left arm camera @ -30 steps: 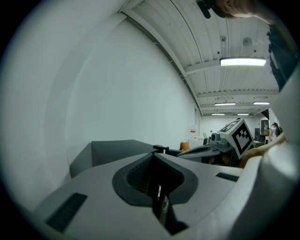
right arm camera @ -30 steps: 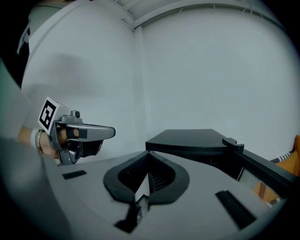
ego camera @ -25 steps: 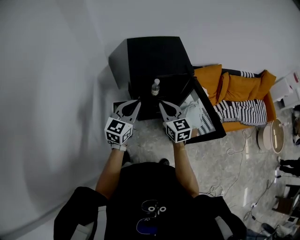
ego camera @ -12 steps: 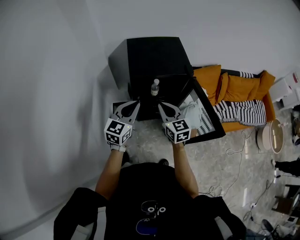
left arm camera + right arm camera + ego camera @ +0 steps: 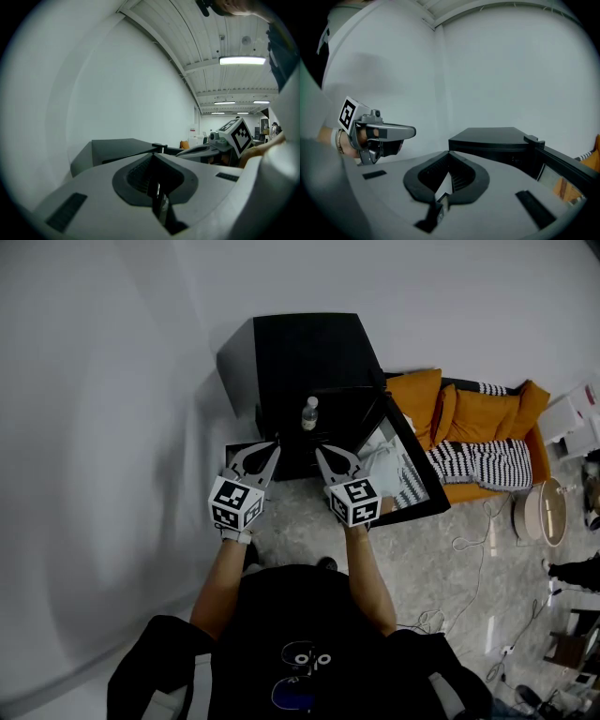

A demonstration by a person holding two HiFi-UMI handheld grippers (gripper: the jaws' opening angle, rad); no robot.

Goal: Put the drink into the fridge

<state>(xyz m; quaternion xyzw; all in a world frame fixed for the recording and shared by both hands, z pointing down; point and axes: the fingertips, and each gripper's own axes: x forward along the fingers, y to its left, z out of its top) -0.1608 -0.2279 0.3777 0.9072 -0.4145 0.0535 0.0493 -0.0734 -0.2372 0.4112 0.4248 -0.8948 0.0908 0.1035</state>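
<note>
**A:** What does the room look like?

**B:** White walls [image 5: 112, 427] meet a pale, marbled floor [image 5: 441, 559]. A low black fridge [image 5: 309, 351] stands against the wall. Its glass door [image 5: 417, 486] is swung open to the right. Beside the door is an orange sofa [image 5: 478, 418] with a black-and-white striped cover [image 5: 478, 463]. White cables [image 5: 469, 545] trail over the floor. The left gripper view shows strip lights [image 5: 242, 60] on a panelled ceiling.

**A:** Where is the drink?

**B:** The bottle [image 5: 310, 415], with a white cap, stands upright at the fridge's open front. I cannot tell which shelf it is on.

**A:** And the tools?

**B:** The left tool [image 5: 270, 446] and the right tool [image 5: 324, 452] hover side by side just short of the fridge. Both have their jaws pressed together and hold nothing.
</note>
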